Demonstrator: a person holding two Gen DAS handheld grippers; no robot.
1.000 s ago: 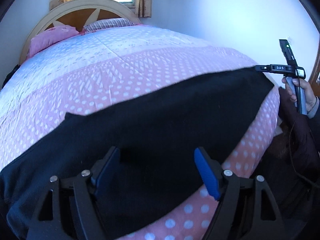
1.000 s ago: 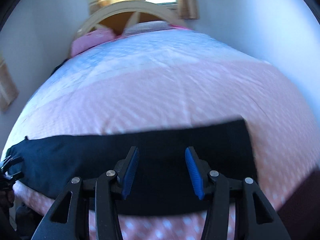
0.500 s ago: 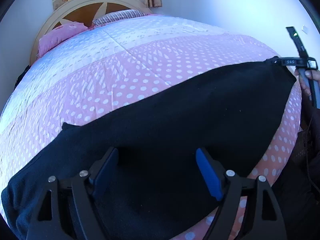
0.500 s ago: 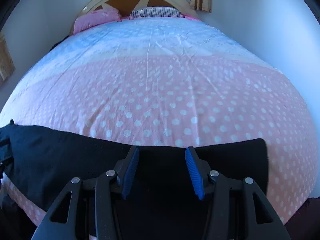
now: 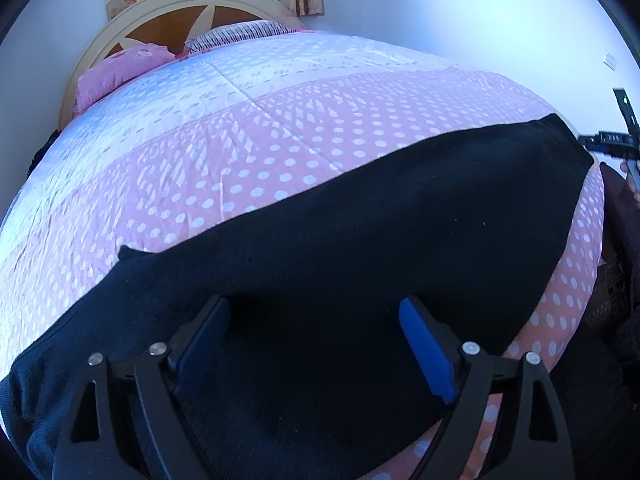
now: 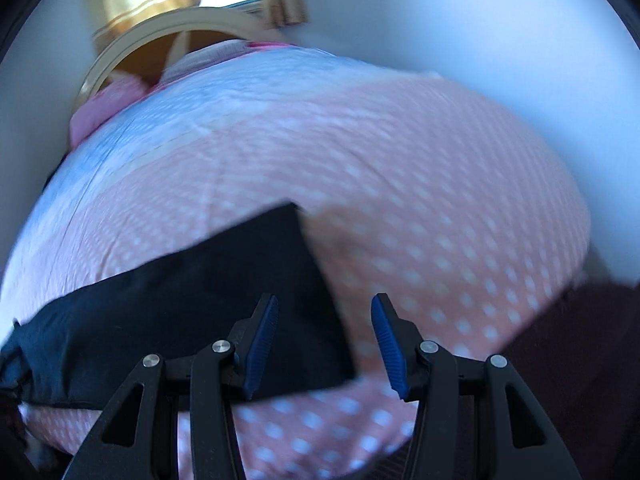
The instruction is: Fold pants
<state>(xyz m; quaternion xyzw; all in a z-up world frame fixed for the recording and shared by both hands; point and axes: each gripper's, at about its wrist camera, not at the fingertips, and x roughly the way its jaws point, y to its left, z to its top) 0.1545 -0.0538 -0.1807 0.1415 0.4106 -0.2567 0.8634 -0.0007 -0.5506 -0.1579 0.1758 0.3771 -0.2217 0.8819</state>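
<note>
Black pants (image 5: 360, 232) lie flat in a long band across the near end of a pink polka-dot bed cover (image 5: 280, 152). My left gripper (image 5: 314, 344) hovers open just above the wide end of the pants, nothing between its blue pads. In the right wrist view the pants (image 6: 192, 292) end in a straight edge just in front of my right gripper (image 6: 324, 344), which is open above that end, its left pad over the cloth and its right pad over the cover. The right gripper's body (image 5: 618, 142) shows at the far right of the left wrist view, held by a hand.
The bed (image 6: 400, 184) fills both views, with a pink pillow (image 5: 116, 72) and a striped pillow (image 5: 236, 34) against a curved wooden headboard (image 5: 172, 12). A curtained window and pale walls stand behind. The bed's near edge drops off just under the grippers.
The right gripper has swung to the right, so the pants' end now sits left of its middle; the view is blurred by motion. The left gripper has barely shifted.
</note>
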